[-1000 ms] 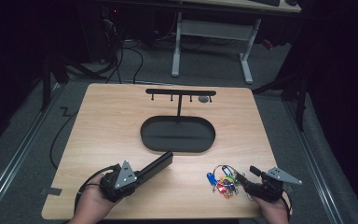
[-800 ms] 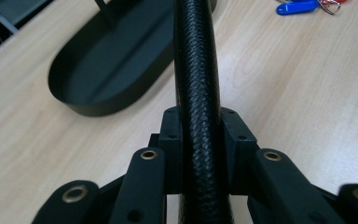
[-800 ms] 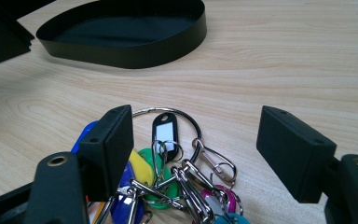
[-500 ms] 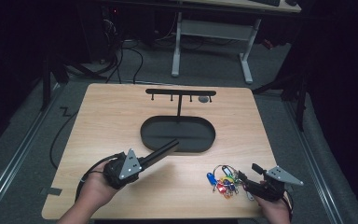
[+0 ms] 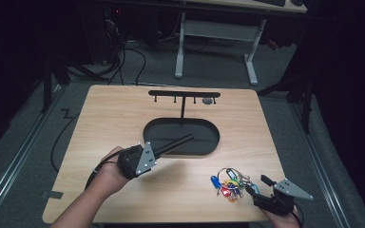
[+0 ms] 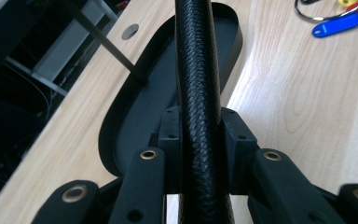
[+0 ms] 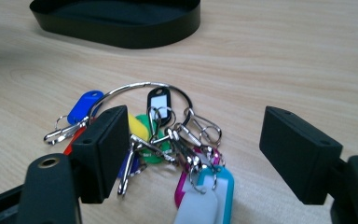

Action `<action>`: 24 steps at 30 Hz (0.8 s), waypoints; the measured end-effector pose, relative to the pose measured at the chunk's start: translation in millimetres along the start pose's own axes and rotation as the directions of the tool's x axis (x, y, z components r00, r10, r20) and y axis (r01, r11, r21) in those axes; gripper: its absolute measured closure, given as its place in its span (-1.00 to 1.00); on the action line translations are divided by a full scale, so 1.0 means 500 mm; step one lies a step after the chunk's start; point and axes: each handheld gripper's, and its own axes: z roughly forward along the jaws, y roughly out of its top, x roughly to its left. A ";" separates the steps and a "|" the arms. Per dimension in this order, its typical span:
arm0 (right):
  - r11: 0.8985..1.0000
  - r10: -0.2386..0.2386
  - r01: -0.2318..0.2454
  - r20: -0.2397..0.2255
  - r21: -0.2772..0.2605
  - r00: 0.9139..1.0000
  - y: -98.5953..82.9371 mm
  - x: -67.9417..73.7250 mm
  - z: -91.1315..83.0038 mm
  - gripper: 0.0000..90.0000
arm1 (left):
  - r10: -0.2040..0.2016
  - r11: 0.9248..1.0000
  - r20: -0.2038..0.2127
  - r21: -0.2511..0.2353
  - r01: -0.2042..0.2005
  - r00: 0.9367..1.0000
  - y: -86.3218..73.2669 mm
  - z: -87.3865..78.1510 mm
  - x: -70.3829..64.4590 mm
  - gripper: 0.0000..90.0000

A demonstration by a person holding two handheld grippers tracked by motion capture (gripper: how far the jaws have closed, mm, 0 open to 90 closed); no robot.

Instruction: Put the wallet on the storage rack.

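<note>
While the left tool (image 6: pixel 200 154) clamps a black strap (image 6: pixel 196 70), the right tool (image 7: pixel 193 154) gapes wide.

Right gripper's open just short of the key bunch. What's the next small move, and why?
Probably ease the right gripper forward and down a little, then shut it on the key bunch. Its jaws stand wide apart with the ring and clips lying between them on the table, not gripped. The left gripper is shut on a black strap above the tray, so it is busy.

Bare tabletop (image 5: pixel 109 118) left and front; oval tray (image 5: pixel 209 142), hook stand (image 5: pixel 183 95) mid-table, key bunch (image 5: pixel 228 183) front right.
</note>
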 end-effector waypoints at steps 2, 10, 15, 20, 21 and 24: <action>1.000 -0.001 0.001 -0.002 0.001 1.000 0.000 0.001 -0.001 -0.48 | 0.019 1.000 -0.002 0.005 -0.019 1.000 0.006 0.006 0.002 0.63; 1.000 0.019 -0.019 -0.005 -0.004 1.000 0.005 0.000 -0.003 -0.48 | 0.059 0.998 -0.008 0.020 -0.059 0.998 0.026 0.040 0.016 0.63; 1.000 0.026 -0.026 -0.012 0.000 1.000 0.007 -0.001 0.001 -0.46 | 0.099 0.995 -0.009 0.029 -0.099 0.995 0.033 0.074 0.033 0.63; 1.000 0.022 -0.022 -0.012 -0.006 1.000 0.006 -0.002 -0.001 -0.46 | 0.146 0.988 -0.003 0.044 -0.146 0.989 0.042 0.100 0.047 0.63; 1.000 0.021 -0.021 -0.011 -0.008 1.000 0.005 -0.003 -0.002 -0.45 | 0.150 0.988 0.001 0.038 -0.150 0.989 0.043 0.104 0.050 0.63; 1.000 0.025 -0.025 -0.010 -0.007 1.000 0.003 -0.006 -0.005 -0.45 | 0.174 0.984 0.006 0.044 -0.174 0.985 0.047 0.118 0.059 0.63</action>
